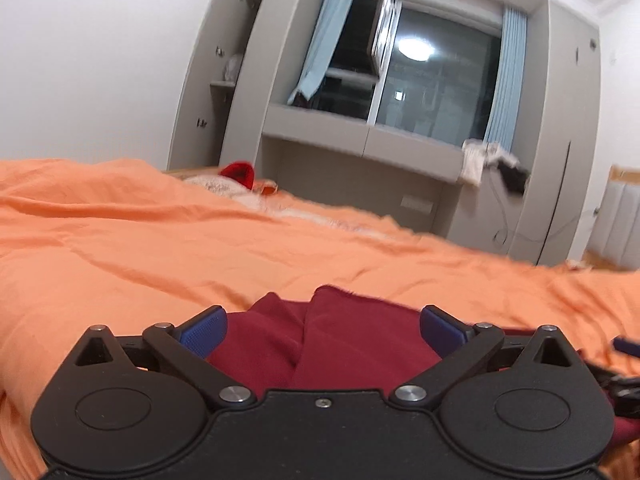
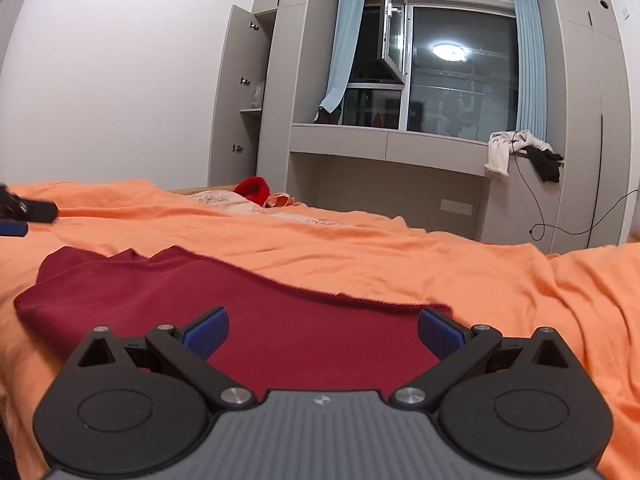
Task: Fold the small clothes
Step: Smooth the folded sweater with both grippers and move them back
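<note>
A dark red garment [image 2: 224, 304] lies spread on the orange bedsheet [image 2: 400, 248]. In the right wrist view my right gripper [image 2: 323, 330] is open just above its near edge, blue pads wide apart, holding nothing. In the left wrist view my left gripper [image 1: 323, 330] is open over a bunched, folded part of the same garment [image 1: 320, 344], which fills the gap between the pads without being pinched. The left gripper's tip also shows at the far left of the right wrist view [image 2: 20, 216].
A bright red item [image 2: 254, 190] and a pale embroidered pillow [image 2: 224, 200] lie at the bed's far end. Beyond stand a grey desk-and-wardrobe unit [image 2: 384, 148] under a dark window, clothes [image 2: 520, 152] heaped on the ledge, a cable hanging down.
</note>
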A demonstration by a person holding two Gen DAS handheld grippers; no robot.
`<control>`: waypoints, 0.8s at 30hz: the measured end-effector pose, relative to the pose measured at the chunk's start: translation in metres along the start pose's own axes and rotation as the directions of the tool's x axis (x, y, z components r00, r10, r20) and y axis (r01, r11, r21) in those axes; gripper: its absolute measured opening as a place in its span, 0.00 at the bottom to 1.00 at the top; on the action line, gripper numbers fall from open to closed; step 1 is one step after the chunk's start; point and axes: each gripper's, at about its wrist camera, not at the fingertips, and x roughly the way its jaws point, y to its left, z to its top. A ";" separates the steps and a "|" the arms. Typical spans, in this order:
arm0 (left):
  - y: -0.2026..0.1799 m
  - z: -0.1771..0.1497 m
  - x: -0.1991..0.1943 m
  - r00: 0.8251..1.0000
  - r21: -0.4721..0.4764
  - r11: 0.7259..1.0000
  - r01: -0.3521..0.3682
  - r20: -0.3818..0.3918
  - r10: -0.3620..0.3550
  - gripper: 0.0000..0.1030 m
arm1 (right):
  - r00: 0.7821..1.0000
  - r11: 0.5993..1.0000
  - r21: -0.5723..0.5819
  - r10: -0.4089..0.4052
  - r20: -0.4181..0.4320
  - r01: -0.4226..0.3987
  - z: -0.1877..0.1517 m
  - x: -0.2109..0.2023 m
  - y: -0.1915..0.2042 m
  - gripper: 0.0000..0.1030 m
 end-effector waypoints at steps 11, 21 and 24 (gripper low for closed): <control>0.010 -0.046 -0.030 0.982 -0.240 0.962 0.130 -0.103 -0.159 0.99 | 0.999 0.994 -0.105 -0.042 -0.029 0.039 -0.025 0.005 0.038 1.00; 0.034 -0.062 0.004 0.937 -0.446 0.882 0.154 -0.216 -0.273 0.99 | 0.997 0.993 -0.115 -0.048 -0.059 0.041 -0.039 0.027 0.046 1.00; 0.032 -0.063 0.006 0.936 -0.432 0.887 0.161 -0.218 -0.276 0.99 | 0.996 0.994 -0.103 -0.039 -0.074 0.032 -0.039 0.029 0.041 1.00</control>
